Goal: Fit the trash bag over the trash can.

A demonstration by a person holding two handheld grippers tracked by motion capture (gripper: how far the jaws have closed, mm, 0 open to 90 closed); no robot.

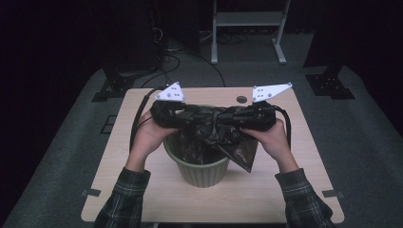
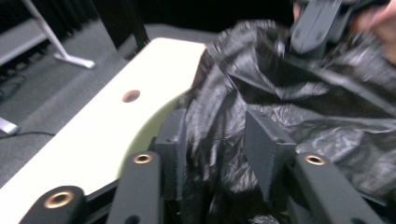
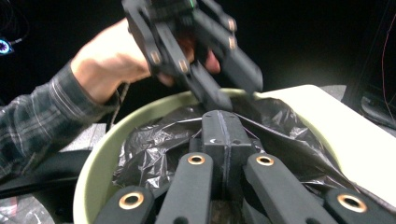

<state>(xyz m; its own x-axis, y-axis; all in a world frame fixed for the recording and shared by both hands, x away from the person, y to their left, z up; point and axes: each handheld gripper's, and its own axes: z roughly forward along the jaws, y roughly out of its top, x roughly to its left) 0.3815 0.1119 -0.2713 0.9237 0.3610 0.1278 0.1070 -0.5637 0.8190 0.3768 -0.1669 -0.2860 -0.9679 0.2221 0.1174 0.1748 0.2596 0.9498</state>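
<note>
A pale green bin (image 1: 202, 173) stands mid-table with a black bag (image 1: 209, 130) bunched over its mouth and draped down the right side. My left gripper (image 1: 192, 116) comes in from the left, and my right gripper (image 1: 230, 118) from the right. They meet above the bin. In the left gripper view, my left gripper (image 2: 215, 135) has its jaws partly apart, with blurred bag film (image 2: 303, 107) filling the gap. In the right gripper view, my right gripper (image 3: 224, 126) is shut on a fold of the bag (image 3: 154, 149) over the bin rim (image 3: 93, 168). The left gripper (image 3: 233, 93) hangs just beyond.
The wooden table (image 1: 142, 190) has a round cable hole (image 1: 242, 99) near its far edge. On the floor behind it are a white frame stand (image 1: 247, 21) and two black stand bases (image 1: 111, 85) (image 1: 330, 85). Cables trail from both grippers.
</note>
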